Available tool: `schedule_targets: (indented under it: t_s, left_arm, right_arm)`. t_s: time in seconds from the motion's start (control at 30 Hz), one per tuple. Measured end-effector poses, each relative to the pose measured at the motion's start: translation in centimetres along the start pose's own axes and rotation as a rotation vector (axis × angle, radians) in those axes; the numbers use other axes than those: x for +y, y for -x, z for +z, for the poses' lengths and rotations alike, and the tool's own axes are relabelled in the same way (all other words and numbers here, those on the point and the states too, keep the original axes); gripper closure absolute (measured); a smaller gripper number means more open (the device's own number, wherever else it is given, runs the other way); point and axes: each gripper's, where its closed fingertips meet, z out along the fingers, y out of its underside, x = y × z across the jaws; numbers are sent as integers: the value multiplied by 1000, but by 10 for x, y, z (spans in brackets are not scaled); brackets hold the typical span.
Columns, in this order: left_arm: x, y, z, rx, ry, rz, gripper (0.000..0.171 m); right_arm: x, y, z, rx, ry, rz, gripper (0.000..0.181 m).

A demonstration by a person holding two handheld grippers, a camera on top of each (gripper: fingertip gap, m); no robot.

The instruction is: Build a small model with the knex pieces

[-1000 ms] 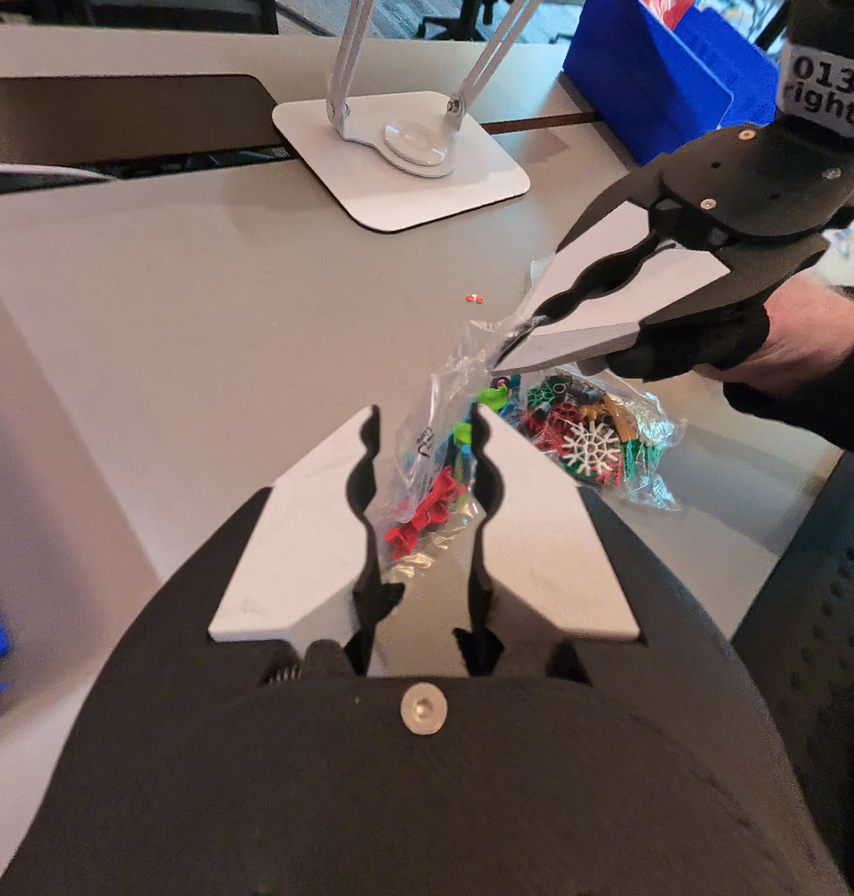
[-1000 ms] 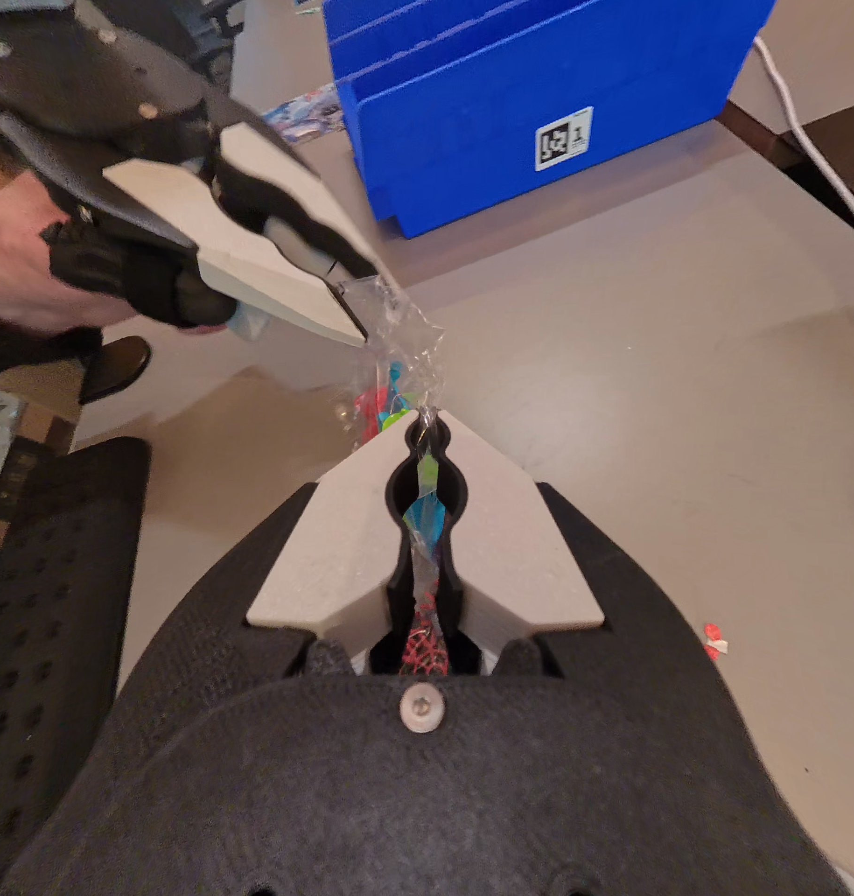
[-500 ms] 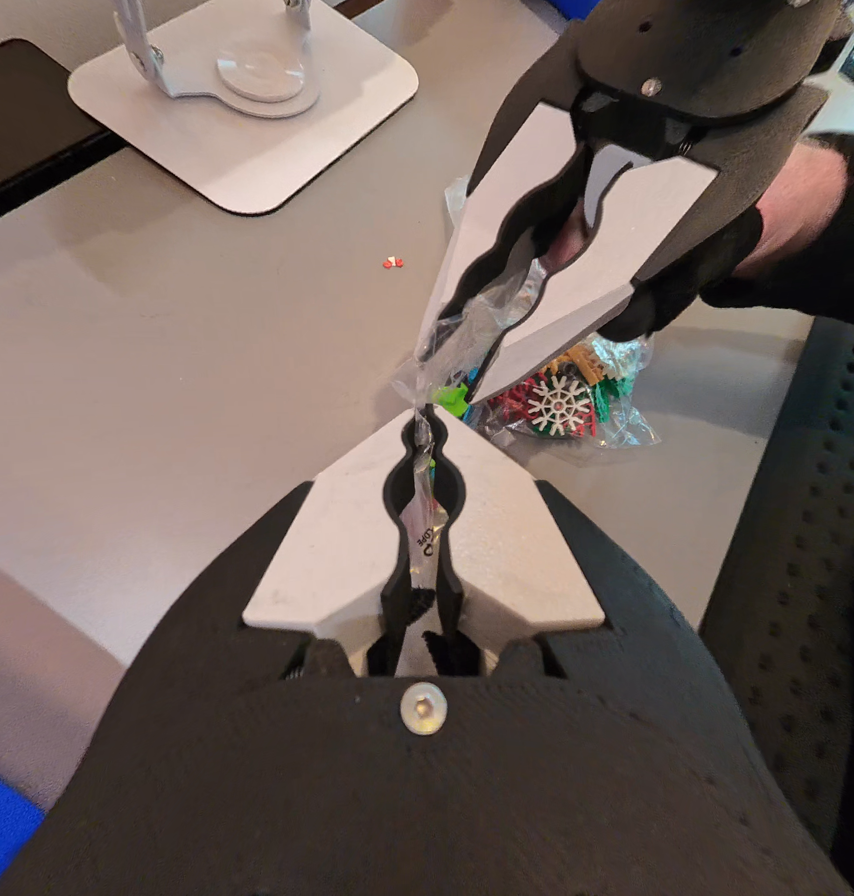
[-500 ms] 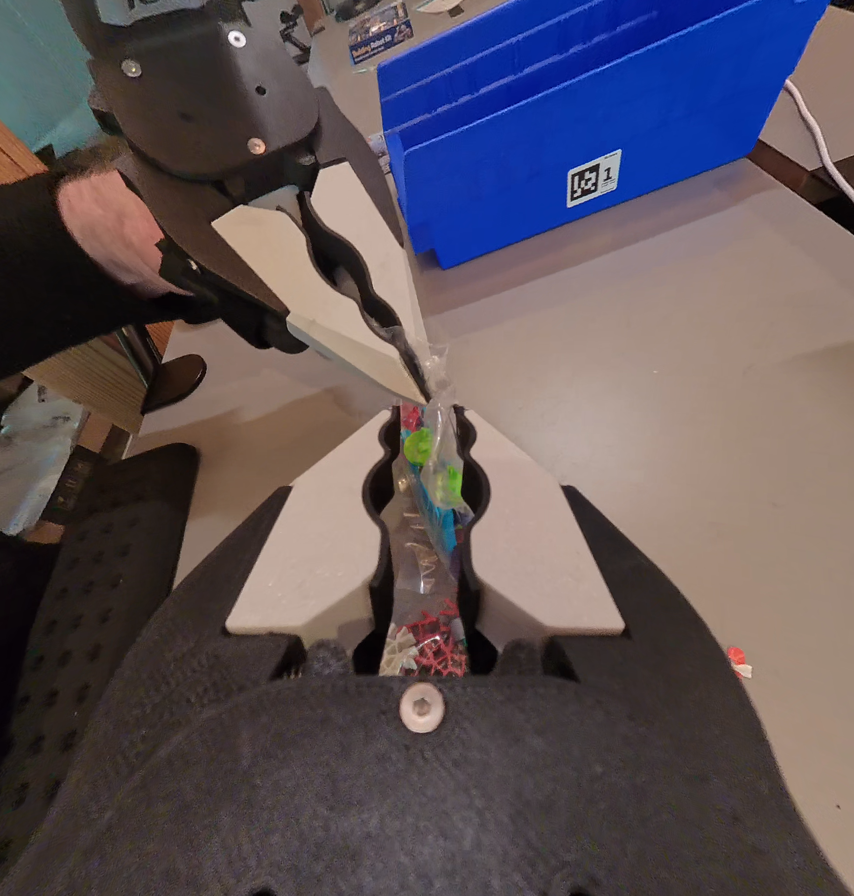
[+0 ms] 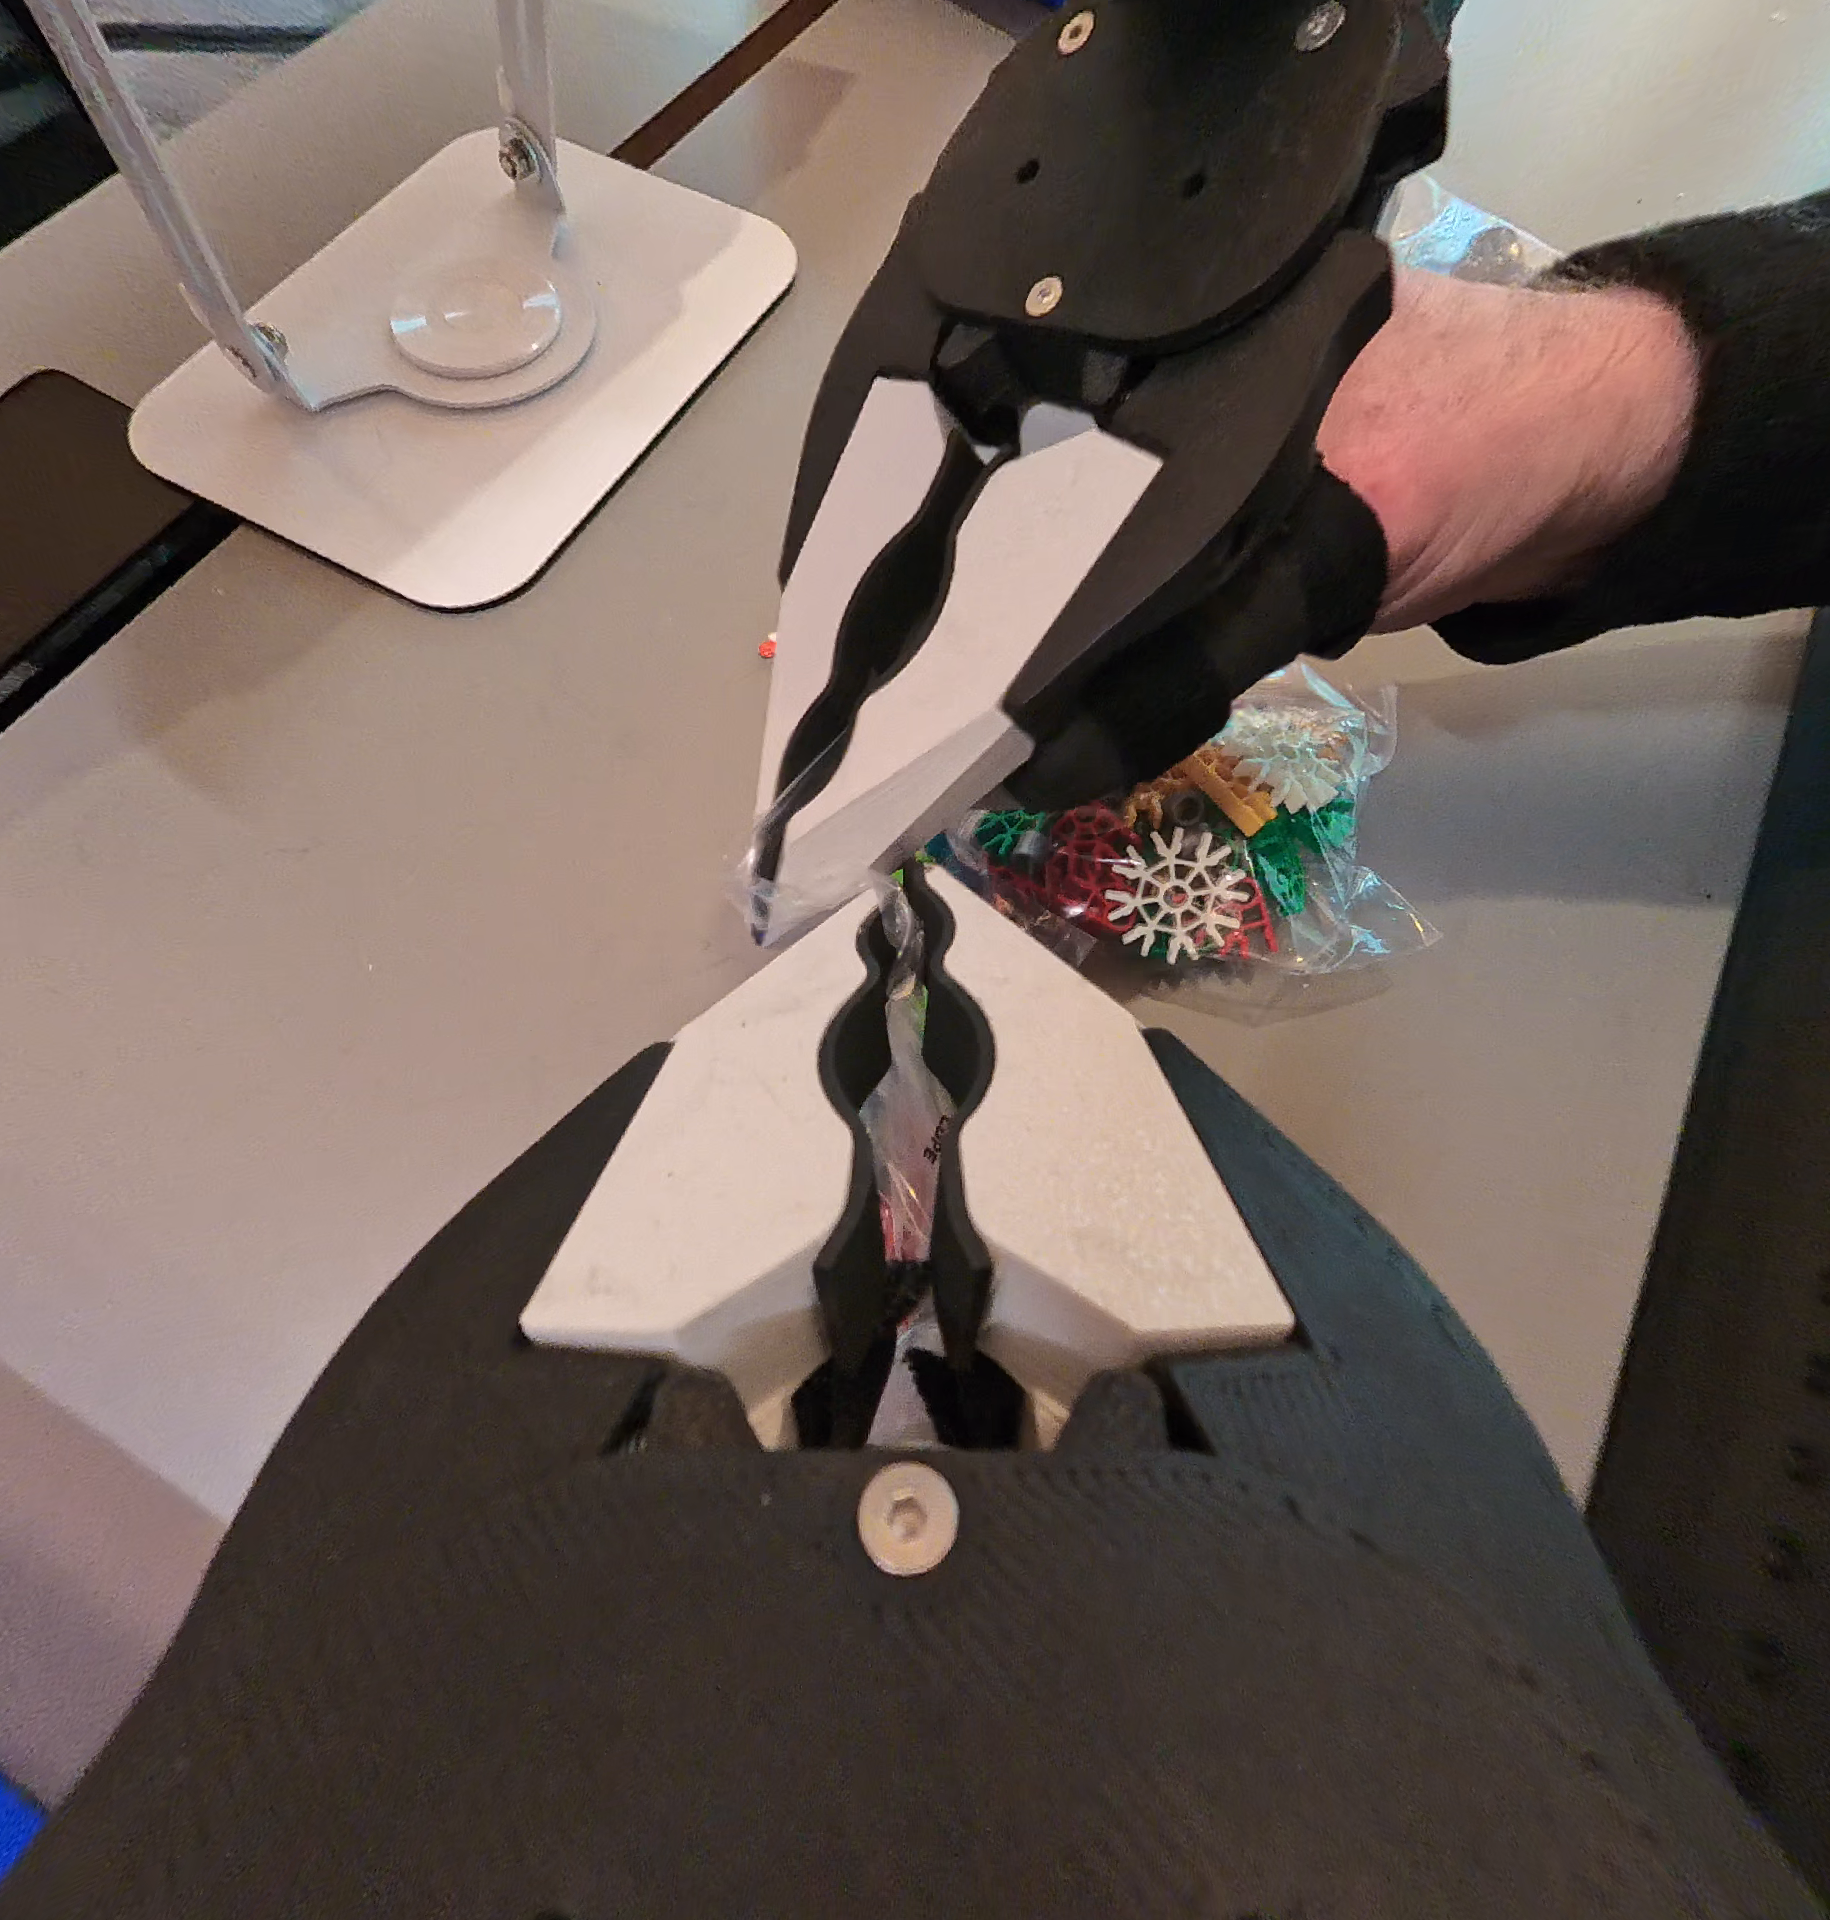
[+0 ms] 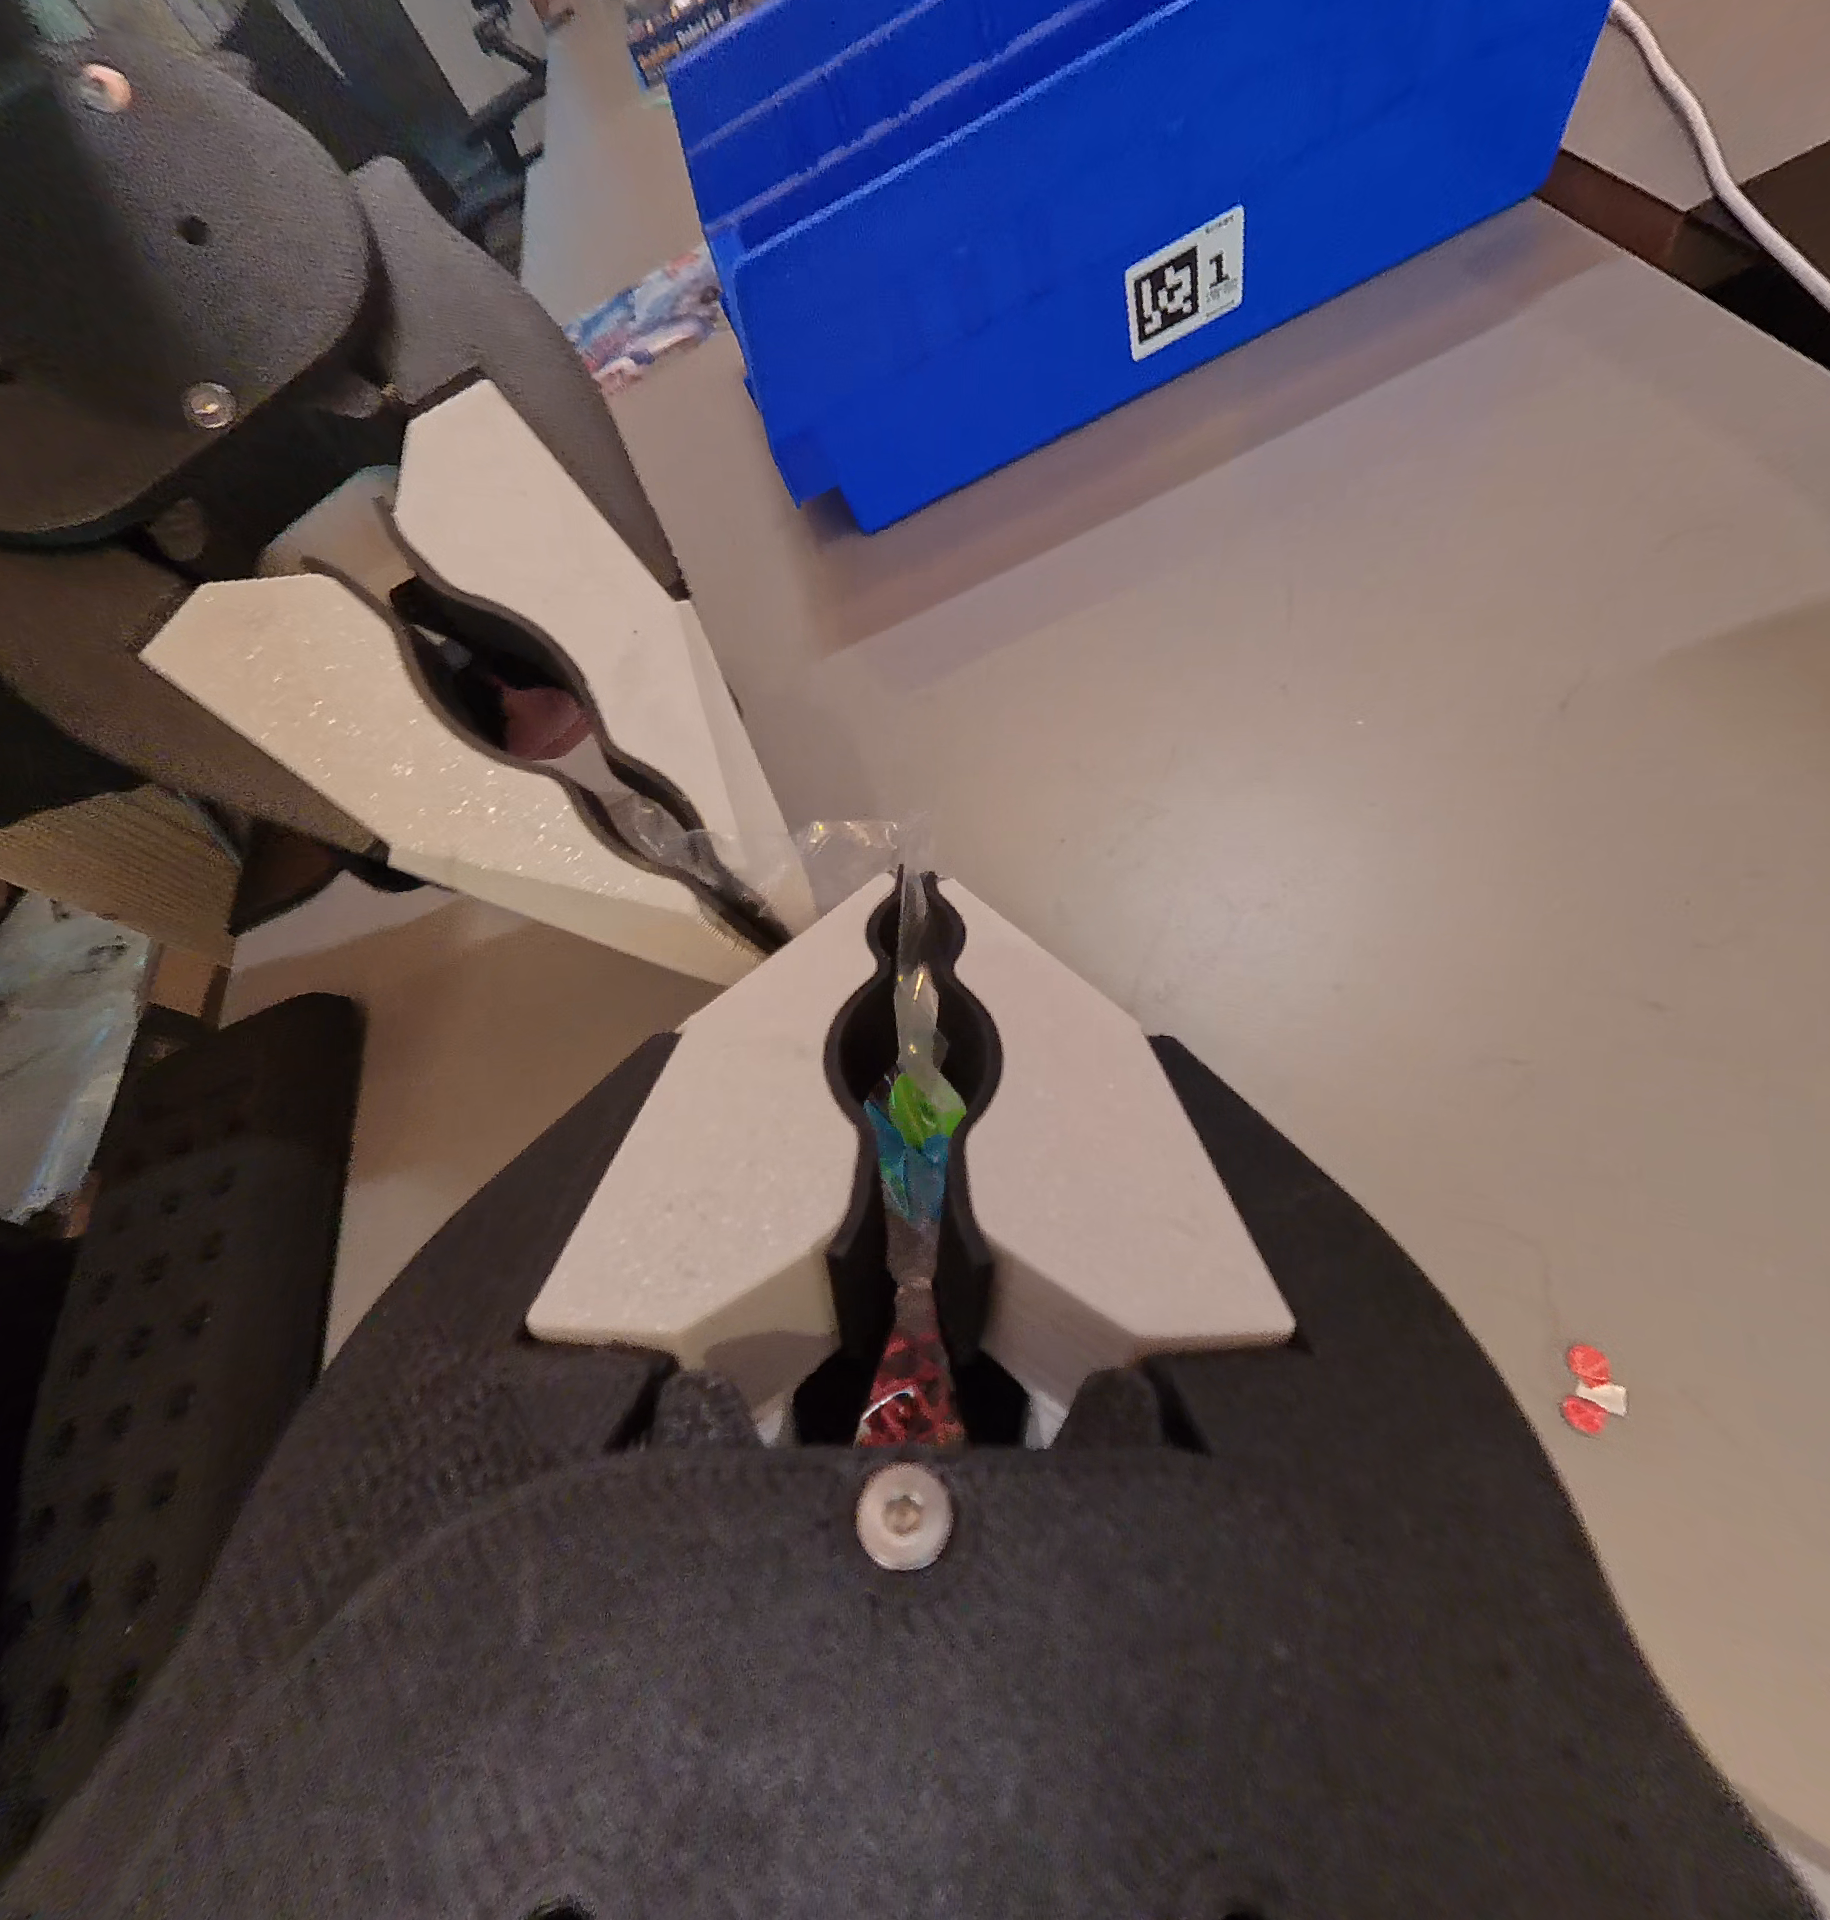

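A: How do the 2 grippers stand?
B: The left gripper point(image 5: 906, 894) has its jaws clamped on the top edge of a clear plastic bag point(image 5: 1295, 914) of coloured toy parts. The right gripper point(image 6: 916, 894) pinches the same edge; its tips almost touch the left tips.
A: Where is the bag?
B: Its full part lies on the grey table point(image 5: 319, 935), just right of the left jaws. A blue bin point(image 6: 1046, 260) stands beyond the right jaws.
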Motion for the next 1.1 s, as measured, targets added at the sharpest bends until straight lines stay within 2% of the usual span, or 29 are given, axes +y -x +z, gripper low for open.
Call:
schedule_targets:
  t_s: [0.37, 0.57, 0.7, 0.8, 0.83, 0.9, 0.97, 1.03, 1.1]
  left_arm:
    - [10, -12, 14, -5, 8, 43, 171]
    - [21, -14, 17, -16, 33, 68, 171]
    - [22, -3, 1, -10, -81, -63, 171]
    - [34, 26, -20, -122, -124, -180, 171]
    - [39, 36, -26, -144, -110, -221, 170]
    - [33, 45, -35, -154, -131, -270, 148]
    - [21, 44, -35, -167, -124, -252, 128]
    - [16, 38, -24, -165, -67, -225, 127]
    - [29, 39, -7, -187, 44, -194, 132]
  right_arm:
    - [17, -12, 21, 37, 92, -3, 181]
    - [25, -18, 31, 22, 128, 71, 181]
    - [18, -23, 25, 76, 100, 48, 181]
    - [9, -23, 13, 70, 61, 43, 181]
    - [7, -23, 10, 71, 59, 45, 181]
    - [7, -22, 8, 83, 65, 42, 181]
    - [6, -18, 8, 83, 60, 43, 181]
    - [5, -14, 8, 87, 61, 33, 181]
    - [4, -9, 8, 81, 55, 26, 181]
